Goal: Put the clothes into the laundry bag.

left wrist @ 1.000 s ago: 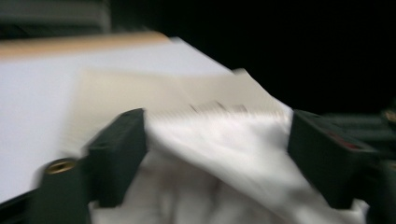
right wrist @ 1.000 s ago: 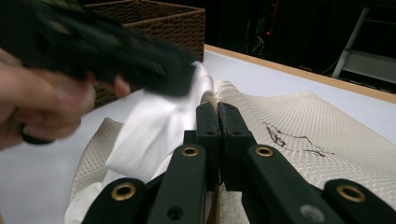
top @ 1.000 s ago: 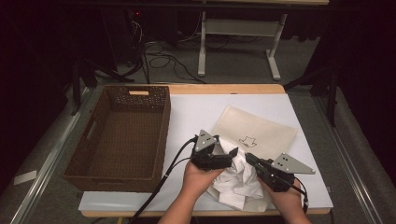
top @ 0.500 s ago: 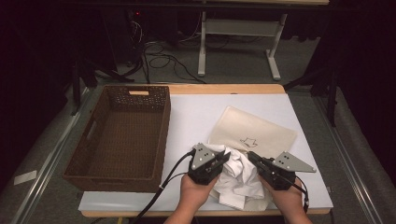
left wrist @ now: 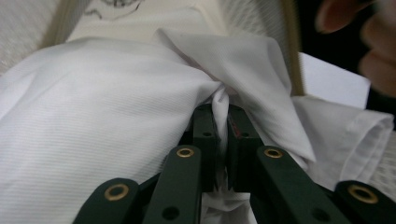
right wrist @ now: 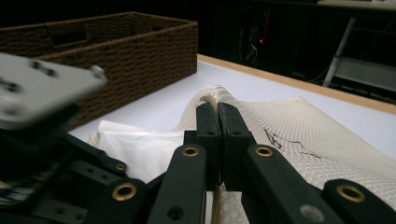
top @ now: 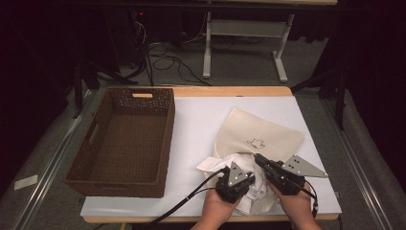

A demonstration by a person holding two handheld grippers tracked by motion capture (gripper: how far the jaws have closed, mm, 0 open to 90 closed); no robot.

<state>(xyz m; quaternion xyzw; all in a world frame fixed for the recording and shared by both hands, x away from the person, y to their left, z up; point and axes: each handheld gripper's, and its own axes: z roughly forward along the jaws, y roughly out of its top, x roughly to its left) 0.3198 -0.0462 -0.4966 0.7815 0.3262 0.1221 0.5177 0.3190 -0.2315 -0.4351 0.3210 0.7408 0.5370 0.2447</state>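
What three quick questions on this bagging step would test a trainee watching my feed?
1. True or false: the left gripper has its jaws shut on the white cloth.
2. What does the right gripper pinch? A) the wicker basket B) the rim of the mesh bag C) a cable
3. Fill in: the basket stands on the ____ side of the table in the high view.

Key: 1 true; 2 B; 3 left.
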